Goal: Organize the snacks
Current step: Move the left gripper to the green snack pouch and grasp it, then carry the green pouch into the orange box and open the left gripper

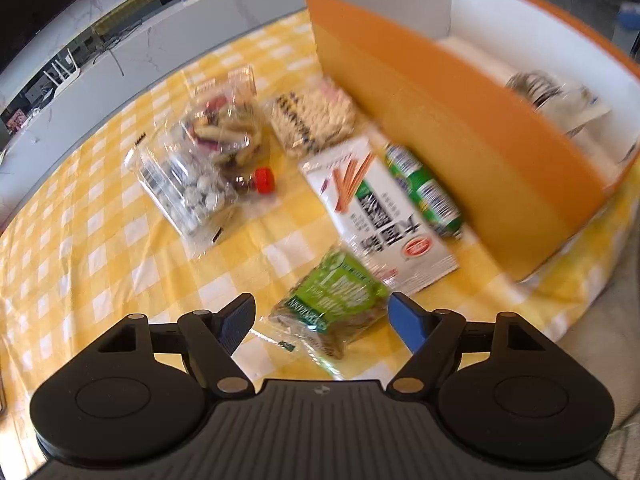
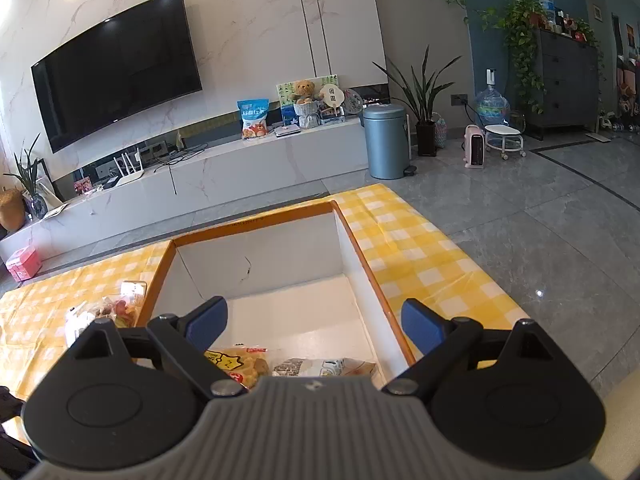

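Table under one yellow-and-white checked cloth (image 1: 100, 240), holding five loose snack packets and one box, listed left to right in the left wrist view. One clear plastic bag of mixed wrapped sweets (image 1: 204, 156), lying flat, with one red cap-like piece (image 1: 263, 180) at its right edge. One clear packet of pale crackers with dark print (image 1: 312, 120), just beside the bag, farther back. One crumpled green-and-clear wrapper (image 1: 334, 308), nearest the camera, lying between the spread fingers of the left gripper (image 1: 322, 320), whose jaws stand wide apart; neither pad presses on the wrapper. One white flat packet printed with orange sticks and dark characters (image 1: 376, 216), touching the green wrapper's far end. One green-and-white cylindrical packet (image 1: 424, 190), lying against the white packet's right side and close to the box wall. One large orange-sided cardboard box with white inside (image 1: 440, 128), open at the top, standing at the right; the view is blurred there and shows pale wrapped items inside that cannot be counted. In the right wrist view, the right gripper (image 2: 314, 326) hangs over the same box (image 2: 256, 226) with jaws wide apart and nothing between them; two packets show on the box floor, one yellow-printed packet of golden snacks (image 2: 236, 364) and one pale wrapped packet (image 2: 320, 366) to its right.
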The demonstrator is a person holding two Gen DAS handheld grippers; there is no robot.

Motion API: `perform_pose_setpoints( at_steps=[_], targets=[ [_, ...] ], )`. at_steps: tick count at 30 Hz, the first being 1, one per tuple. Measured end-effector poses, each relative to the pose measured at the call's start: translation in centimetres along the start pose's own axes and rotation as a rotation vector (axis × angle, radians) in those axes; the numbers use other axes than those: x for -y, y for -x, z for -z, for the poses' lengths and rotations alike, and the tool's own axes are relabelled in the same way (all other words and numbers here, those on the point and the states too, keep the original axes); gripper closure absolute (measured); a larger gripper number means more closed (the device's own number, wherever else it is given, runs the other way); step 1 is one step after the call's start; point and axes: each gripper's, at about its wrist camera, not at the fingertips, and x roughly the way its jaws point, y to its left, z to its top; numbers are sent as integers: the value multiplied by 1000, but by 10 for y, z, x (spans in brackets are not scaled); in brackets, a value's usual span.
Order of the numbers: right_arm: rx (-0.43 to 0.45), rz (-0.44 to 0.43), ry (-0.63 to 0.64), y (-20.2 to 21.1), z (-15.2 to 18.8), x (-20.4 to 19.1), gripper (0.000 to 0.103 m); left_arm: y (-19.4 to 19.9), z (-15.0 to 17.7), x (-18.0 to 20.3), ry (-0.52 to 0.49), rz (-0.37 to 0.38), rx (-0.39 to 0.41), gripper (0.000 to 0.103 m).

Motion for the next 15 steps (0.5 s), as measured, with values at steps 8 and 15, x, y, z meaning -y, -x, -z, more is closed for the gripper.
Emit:
perform_pose_setpoints(
  at_steps=[8,15],
  targets=[
    [-5,2,-3,-3,-1,0,11,-25,5,-5,19,-2,-5,17],
    [-7,5,4,-5,0,-2,12,-18,5,-21,184,69,-40,47]
  ],
)
